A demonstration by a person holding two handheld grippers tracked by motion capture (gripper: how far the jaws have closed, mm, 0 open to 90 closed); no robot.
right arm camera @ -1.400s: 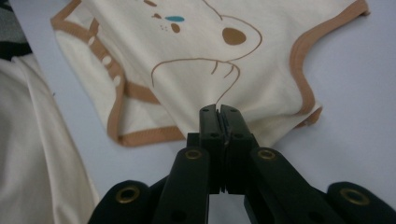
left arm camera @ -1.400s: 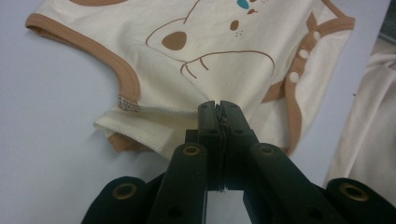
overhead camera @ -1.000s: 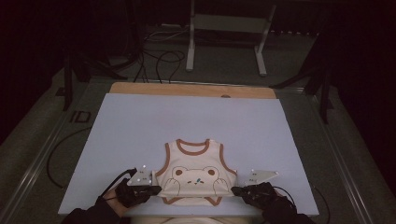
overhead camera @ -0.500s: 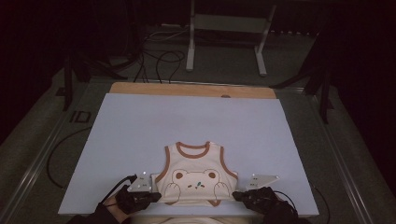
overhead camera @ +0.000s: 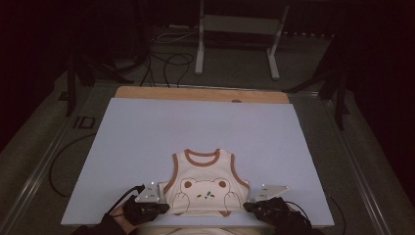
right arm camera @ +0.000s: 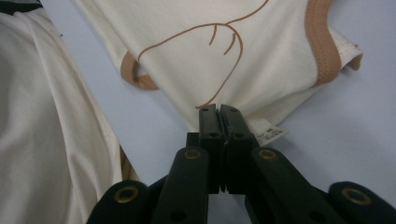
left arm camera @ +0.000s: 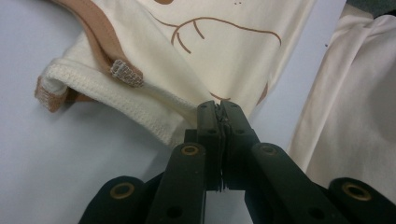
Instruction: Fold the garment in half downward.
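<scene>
While the cream vest [overhead camera: 208,183] with brown trim and a bear print lies flat at the middle of the bench's [overhead camera: 147,132] near edge, the left hand-held gripper [left arm camera: 219,108] is clamped on its hem at one lower corner. The right hand-held gripper [right arm camera: 219,112] pinches the opposite lower corner, just beside a small white label [right arm camera: 270,133].

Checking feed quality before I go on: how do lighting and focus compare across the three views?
High view: dim, murky surroundings, cream bear-print vest soft but readable. Left gripper view: bright, vest hem stitching sharp, left gripper crisp. Right gripper view: bright, even, right gripper sharp, no glare.
</scene>
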